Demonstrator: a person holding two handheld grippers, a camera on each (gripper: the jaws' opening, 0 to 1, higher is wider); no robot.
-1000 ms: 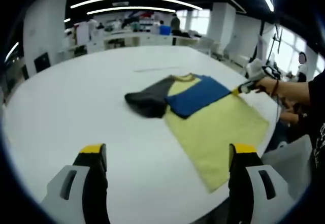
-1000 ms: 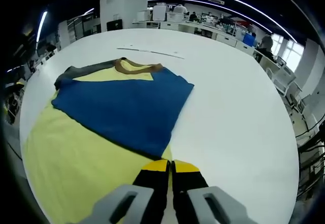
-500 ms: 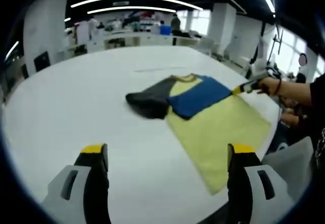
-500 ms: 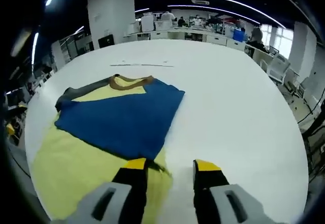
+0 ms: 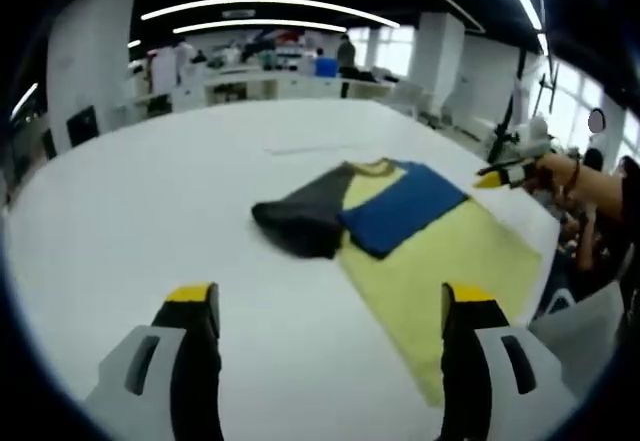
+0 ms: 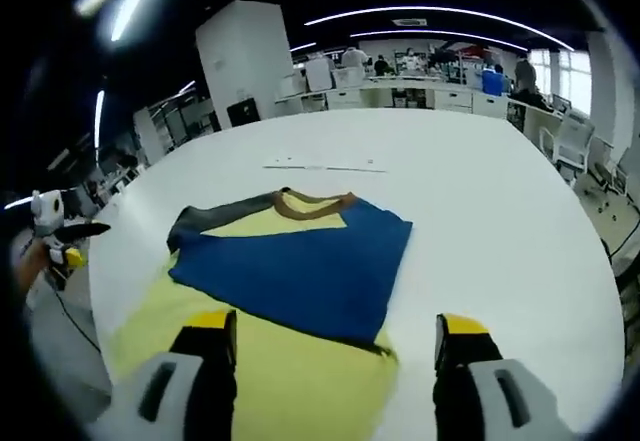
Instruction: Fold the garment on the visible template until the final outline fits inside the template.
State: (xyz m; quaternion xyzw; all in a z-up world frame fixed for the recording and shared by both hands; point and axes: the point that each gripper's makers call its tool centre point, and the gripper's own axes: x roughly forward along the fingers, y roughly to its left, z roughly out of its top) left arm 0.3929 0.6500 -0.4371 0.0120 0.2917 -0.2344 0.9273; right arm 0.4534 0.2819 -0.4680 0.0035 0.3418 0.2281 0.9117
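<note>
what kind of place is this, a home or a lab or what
Probably an open-plan lab or office: a big white table with a shirt on it, benches with people behind, and strip lights overhead.

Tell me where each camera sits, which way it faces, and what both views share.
Left gripper view: rides the left gripper, facing across the round white table at the yellow shirt with blue and grey sleeves; a hand holds the right gripper.
Right gripper view: rides the right gripper, over the shirt's hem.
Shared: shirt, table.
</note>
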